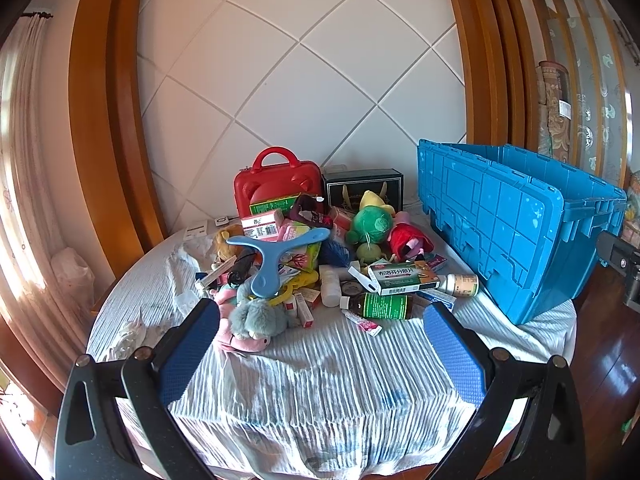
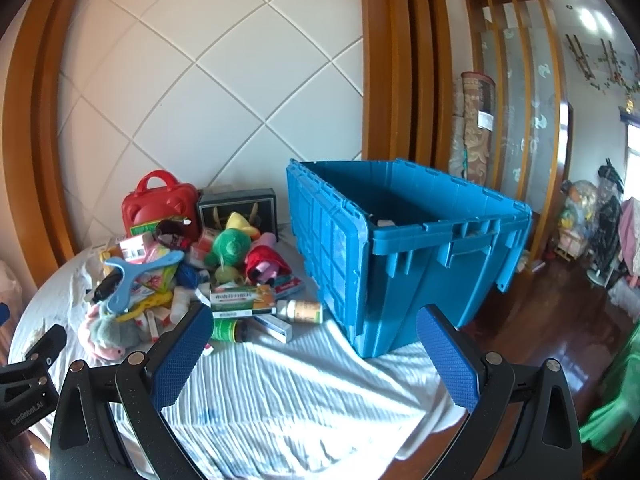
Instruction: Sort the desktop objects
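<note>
The surface [image 1: 320,368] wears crinkled, ribbed cloth, matt white with pale blue stripes. The blue crate [image 2: 400,264] is hard moulded plastic with a dull sheen; the red case [image 1: 276,188] is glossier plastic. Fuzzy plush on the grey toy [image 1: 260,316], printed card on the medicine box [image 1: 402,278] — and each gripper pad [image 1: 188,348] shows blue, finely knurled rubber against matt black arms

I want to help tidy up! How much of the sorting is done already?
Hardly any. The pile of toys, boxes and bottles lies heaped on the cloth. The blue crate looks almost empty; only a small pale thing shows inside. Nothing is in hand: the left gripper and right gripper are both open and empty. Nearly everything is left to sort.
</note>
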Demonstrator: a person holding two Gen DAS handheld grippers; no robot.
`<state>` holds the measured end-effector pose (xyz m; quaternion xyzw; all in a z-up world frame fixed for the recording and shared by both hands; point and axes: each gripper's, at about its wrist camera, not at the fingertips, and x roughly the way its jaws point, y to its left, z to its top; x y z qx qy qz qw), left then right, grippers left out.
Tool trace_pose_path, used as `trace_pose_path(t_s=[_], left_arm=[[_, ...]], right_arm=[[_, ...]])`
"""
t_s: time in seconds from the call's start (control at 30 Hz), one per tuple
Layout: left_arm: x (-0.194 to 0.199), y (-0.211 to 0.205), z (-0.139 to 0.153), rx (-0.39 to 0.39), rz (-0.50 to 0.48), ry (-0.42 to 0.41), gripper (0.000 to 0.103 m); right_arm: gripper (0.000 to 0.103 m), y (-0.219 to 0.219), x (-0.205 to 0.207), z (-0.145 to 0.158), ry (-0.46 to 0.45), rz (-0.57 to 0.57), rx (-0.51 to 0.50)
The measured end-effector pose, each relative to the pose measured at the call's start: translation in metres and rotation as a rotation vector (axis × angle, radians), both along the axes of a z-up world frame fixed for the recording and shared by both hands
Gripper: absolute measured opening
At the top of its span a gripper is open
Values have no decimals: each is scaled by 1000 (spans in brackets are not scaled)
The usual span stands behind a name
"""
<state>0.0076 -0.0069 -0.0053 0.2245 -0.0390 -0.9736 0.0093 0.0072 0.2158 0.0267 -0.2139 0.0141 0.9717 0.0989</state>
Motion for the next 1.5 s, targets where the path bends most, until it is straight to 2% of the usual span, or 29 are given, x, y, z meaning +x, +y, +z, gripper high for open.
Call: trace_pose_path(t_s=[1.5], left_arm=[[-1, -1, 0, 15, 5, 7, 103]], right_arm=[[103, 0, -2, -1, 1, 17, 8]])
